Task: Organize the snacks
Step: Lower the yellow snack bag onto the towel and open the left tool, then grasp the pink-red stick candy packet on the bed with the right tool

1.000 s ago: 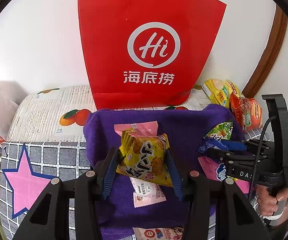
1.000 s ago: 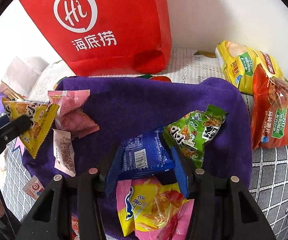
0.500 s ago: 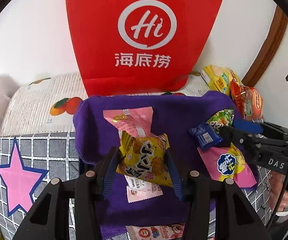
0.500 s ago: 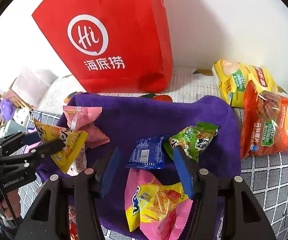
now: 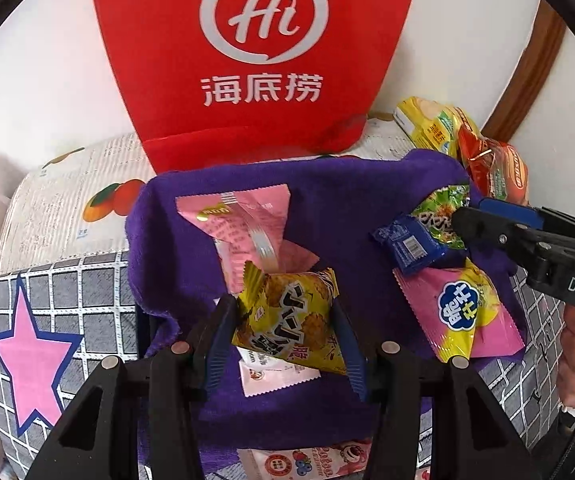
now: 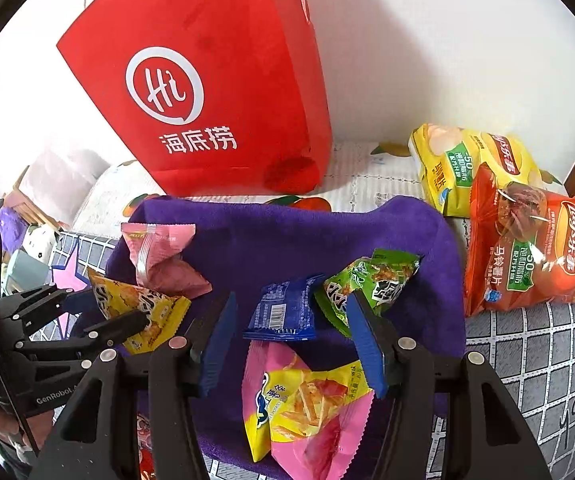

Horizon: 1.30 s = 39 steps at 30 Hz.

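Note:
My left gripper (image 5: 285,330) is shut on a yellow snack packet (image 5: 291,324) and holds it above the purple towel (image 5: 339,216); the packet also shows in the right wrist view (image 6: 139,304). My right gripper (image 6: 293,338) is open above a blue packet (image 6: 283,312) that lies on the towel (image 6: 279,236) beside a green packet (image 6: 367,280) and a pink-and-yellow chip packet (image 6: 307,400). A pink packet (image 5: 247,224) lies on the towel behind my left gripper. A red paper bag (image 5: 255,52) stands behind the towel against the wall.
Two large crisp bags, yellow (image 6: 471,164) and red-orange (image 6: 527,252), lie at the right by a brown door frame (image 5: 527,68). A small pink sachet (image 5: 275,376) and another packet (image 5: 307,460) lie near the towel's front. The bed cover has a pink star (image 5: 31,360).
My right gripper let go of the blue packet, opened and pulled back and up. My left gripper, still holding the yellow packet, moved closer to the red bag.

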Available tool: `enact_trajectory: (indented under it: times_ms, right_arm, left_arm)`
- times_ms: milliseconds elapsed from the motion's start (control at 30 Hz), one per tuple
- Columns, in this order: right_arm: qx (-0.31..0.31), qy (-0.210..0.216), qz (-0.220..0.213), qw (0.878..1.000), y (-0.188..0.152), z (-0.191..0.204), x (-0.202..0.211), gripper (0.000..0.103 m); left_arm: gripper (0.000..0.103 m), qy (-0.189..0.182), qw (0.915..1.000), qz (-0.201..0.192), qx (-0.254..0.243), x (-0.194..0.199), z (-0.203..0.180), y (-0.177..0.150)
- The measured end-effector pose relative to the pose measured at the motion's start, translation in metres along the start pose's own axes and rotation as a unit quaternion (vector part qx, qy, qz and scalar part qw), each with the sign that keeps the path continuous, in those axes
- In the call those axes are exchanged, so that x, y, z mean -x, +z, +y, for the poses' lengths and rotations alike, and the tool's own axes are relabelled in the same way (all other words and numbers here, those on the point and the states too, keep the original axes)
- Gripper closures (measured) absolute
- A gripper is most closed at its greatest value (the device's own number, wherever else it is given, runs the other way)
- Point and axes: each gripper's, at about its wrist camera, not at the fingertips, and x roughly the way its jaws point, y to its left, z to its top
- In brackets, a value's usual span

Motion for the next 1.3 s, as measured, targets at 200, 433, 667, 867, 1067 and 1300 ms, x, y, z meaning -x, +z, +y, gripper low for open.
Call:
enact_trajectory:
  times_ms: [200,433,667,867,1067,1300]
  right_arm:
    - [0.008,0.0,-0.003,1.0,-0.001,0.005,0.003,0.047]
    - [0.015,-0.002,-0.007,1.0,-0.001,0.008,0.007,0.046]
    - [0.011,-0.003,-0.012,1.0,-0.001,0.005,0.013,0.046]
    - [0.018,-0.002,-0.023,1.0,-0.003,0.015,0.025,0.046]
    - [0.026,0.019,-0.034,0.999,-0.016,0.037,0.044,0.046]
    - [0.04,0.042,-0.029,0.998,-0.07,0.063,0.053,0.047]
  left_arm:
    - [0.054,-0.006,0.9999,0.008,-0.006,-0.005,-0.004,-0.001]
    - [0.045,-0.041,0.9992,0.006,0.001,0.0,-0.001,0.002]
    - [0.044,-0.05,0.9985,-0.014,0.017,0.013,0.007,0.004]
    - [0.044,-0.05,0.998,-0.021,0.032,0.022,0.019,0.006]
    - [0.044,-0.026,0.9984,-0.03,0.04,0.032,0.027,0.009]
    - [0.044,-0.009,0.9987,-0.031,0.039,0.037,0.03,0.009]
